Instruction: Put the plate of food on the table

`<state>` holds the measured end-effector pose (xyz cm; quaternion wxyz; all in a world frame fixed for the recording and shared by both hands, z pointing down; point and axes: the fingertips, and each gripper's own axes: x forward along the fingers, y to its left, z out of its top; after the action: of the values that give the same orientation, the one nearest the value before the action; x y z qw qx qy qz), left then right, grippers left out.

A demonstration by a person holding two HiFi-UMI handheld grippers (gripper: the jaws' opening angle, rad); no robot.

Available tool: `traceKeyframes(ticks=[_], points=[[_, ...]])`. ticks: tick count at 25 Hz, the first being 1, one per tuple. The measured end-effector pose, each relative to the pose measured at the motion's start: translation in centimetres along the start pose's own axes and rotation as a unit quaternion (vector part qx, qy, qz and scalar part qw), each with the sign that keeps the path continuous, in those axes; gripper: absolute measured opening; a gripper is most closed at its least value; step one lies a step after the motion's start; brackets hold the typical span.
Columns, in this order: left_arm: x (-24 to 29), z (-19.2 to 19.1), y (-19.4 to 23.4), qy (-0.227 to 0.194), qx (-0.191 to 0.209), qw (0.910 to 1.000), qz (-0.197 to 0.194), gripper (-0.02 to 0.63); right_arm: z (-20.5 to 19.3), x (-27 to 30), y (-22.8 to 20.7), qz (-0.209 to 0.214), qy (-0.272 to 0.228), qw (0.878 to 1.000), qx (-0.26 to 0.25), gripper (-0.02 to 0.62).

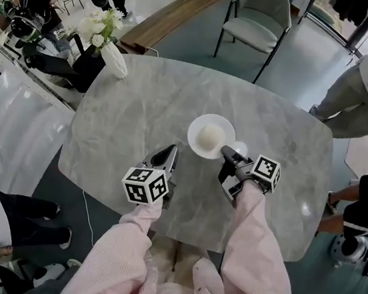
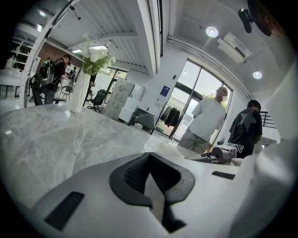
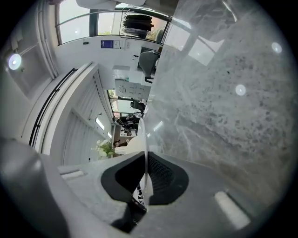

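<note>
jaws of the right gripper are clamped on the near rim of the plate, whose thin white edge runs straight between the pads in the right gripper view; jaws of the left gripper are together with nothing between them, near the plate's near left side and apart from it. plate is over the middle of the table, carried by that one rim hold; whether its base is down on the marble cannot be told. it bears a single pale round bun, loose near the centre. judgement: plate reads as rigid glazed ware, fairly light, smooth enough to slip in a pinch, and liable to chip if it meets stone edge first; a one-sided hold lets the far side droop, and the bun would roll on any tilt. the rim is the proper place to take hold, pads well past the lip; the free left gripper could steady the opposite rim. outward: a vase of white flowers at the table's far left corner, well apart; a chair beyond the far edge; people standing round the table
</note>
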<state>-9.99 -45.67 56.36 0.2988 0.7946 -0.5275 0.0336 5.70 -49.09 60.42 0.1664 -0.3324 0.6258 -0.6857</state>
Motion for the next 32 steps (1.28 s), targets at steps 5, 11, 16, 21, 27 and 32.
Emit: traceKeyframes(ticks=[5,11,16,21,27,32], points=[[2.6,-1.1,1.9,0.021,-0.016,0.9996,0.007,-0.008,1.1,2.0,-2.0,-0.022,0.0,1.0,0.01,0.015],[4.1,-2.2,2.9,0.041,-0.027,0.9988,0.008,-0.008,1.5,3.4,-3.4,-0.041,0.005,0.999,0.009,0.015],[4.8,-3.1,3.0,0.055,-0.036,0.9978,0.004,-0.008,1.0,3.9,-4.3,-0.067,0.018,0.998,0.003,0.015],[5.4,-3.3,2.8,0.061,-0.039,0.9974,0.001,-0.008,1.2,4.2,-4.4,-0.077,0.02,0.997,-0.001,0.015],[5.5,-3.7,2.7,0.067,-0.041,0.9969,0.001,-0.008,1.5,4.3,-4.5,-0.105,0.017,0.994,-0.022,0.015],[5.3,-3.8,2.7,0.07,-0.042,0.9966,0.004,-0.008,1.6,4.3,-4.8,-0.13,0.009,0.99,-0.052,0.017]])
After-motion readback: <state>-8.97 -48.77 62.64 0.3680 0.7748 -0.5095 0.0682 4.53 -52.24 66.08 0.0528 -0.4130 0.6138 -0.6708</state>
